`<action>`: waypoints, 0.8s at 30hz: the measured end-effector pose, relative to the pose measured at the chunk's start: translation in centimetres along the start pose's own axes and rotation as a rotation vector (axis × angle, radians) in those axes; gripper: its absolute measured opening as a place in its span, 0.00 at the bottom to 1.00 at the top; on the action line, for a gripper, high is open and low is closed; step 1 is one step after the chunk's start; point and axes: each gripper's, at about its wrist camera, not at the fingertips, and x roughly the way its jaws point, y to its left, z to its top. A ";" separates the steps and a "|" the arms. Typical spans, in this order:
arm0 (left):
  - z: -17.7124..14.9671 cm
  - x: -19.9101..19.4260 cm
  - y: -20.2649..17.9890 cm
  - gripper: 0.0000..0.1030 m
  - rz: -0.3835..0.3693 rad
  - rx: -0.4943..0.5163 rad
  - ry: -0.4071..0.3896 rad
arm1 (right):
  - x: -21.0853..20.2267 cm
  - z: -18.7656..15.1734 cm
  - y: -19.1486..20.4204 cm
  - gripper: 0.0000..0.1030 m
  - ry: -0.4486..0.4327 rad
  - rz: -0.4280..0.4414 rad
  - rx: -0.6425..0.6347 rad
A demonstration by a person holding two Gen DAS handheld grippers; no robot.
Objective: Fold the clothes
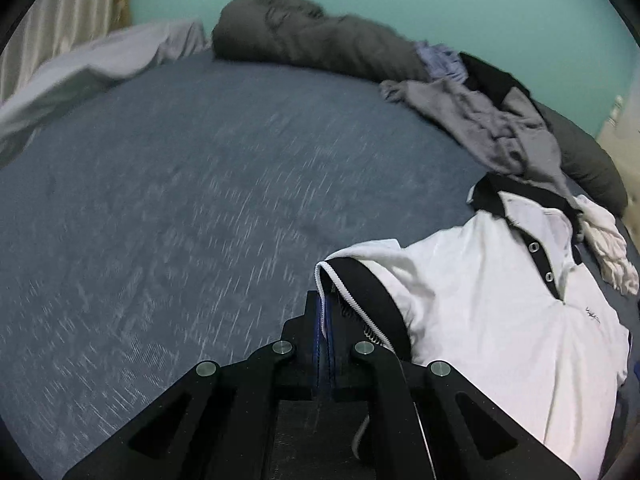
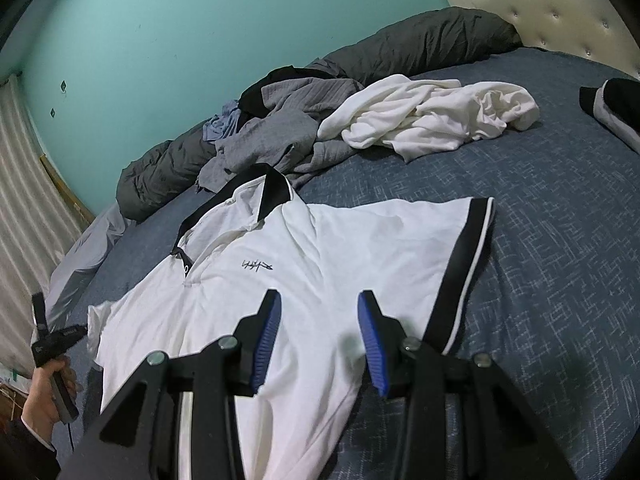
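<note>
A: What is lying along the left of the bed (image 1: 200, 184) in the left wrist view?

B: A pale grey sheet (image 1: 92, 68) is bunching up at the far left edge. Beside it a dark grey duvet (image 1: 304, 40) is running along the teal wall (image 1: 440, 8). Further right, a grey crumpled garment (image 1: 488, 120) is sitting against it.

A: And the left gripper (image 1: 325, 312)?

B: Its jaws are clenched on the black-banded sleeve (image 1: 360, 292) of the white polo shirt (image 1: 500, 300); the sleeve edge is folding over between the blue pads.

A: Where is the polo lying?

B: It is resting front side up on the blue patterned bedcover, at the right of that view, collar pointing toward the clothes pile.

A: In the right wrist view?

B: At the far left a hand (image 2: 48, 392) is holding the handle of the other gripper. The polo (image 2: 304, 264) is spreading across the middle, black collar (image 2: 272, 192) toward the pile. Its other sleeve (image 2: 468, 264) is lying flat, stretched out to the right.

A: And the right gripper (image 2: 318, 332)?

B: Its jaws are standing apart, released, hovering over the shirt's body and gripping nothing.

A: Anything further right?

B: A crumpled white garment (image 2: 432, 120) is lying beyond the polo. A black and white piece (image 2: 612, 108) is showing at the right edge, near a cream tufted headboard (image 2: 552, 0).
</note>
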 end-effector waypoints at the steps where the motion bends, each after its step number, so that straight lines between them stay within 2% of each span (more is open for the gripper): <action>1: -0.2 0.3 0.4 0.05 -0.001 -0.015 0.012 | 0.0 0.0 -0.1 0.39 0.000 0.001 0.003; 9: -0.7 0.2 0.7 0.06 -0.030 -0.026 0.033 | 0.2 0.0 -0.1 0.39 0.004 0.008 0.007; 15: -0.8 0.3 -1.2 0.07 -0.073 0.025 0.041 | 0.2 -0.1 -0.3 0.39 0.001 0.009 0.013; 20: -1.0 0.7 -1.2 0.07 -0.114 -0.007 0.045 | 0.1 0.0 -0.6 0.39 -0.001 0.011 0.023; 22: -0.8 0.8 -0.7 0.16 -0.114 -0.037 0.038 | 0.0 0.1 -0.7 0.39 -0.005 0.011 0.024; 24: -0.5 0.9 -0.3 0.19 -0.113 -0.064 0.026 | 0.0 0.0 -0.7 0.39 -0.004 0.013 0.029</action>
